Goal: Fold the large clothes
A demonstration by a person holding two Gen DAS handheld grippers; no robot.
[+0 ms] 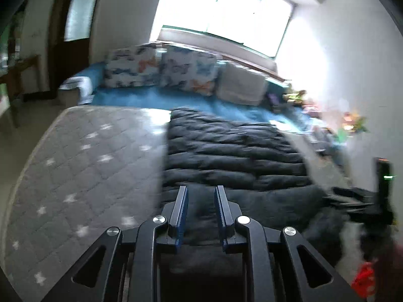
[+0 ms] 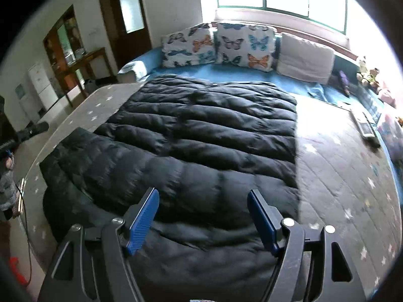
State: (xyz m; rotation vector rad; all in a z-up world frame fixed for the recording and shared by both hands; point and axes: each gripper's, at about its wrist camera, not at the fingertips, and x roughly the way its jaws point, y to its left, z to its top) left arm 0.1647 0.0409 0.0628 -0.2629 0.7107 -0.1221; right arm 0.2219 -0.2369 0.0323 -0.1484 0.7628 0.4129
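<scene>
A large black quilted puffer coat lies spread flat on a grey star-patterned mattress. It also shows in the left wrist view. My left gripper hovers over the coat's near edge with its jaws a little apart and nothing between them. My right gripper is wide open and empty above the near part of the coat. The right gripper's body shows at the right edge of the left wrist view.
Butterfly pillows and a white pillow stand at the bed's head on a blue sheet. Remotes and toys lie along the right side. A door and a wooden table stand left.
</scene>
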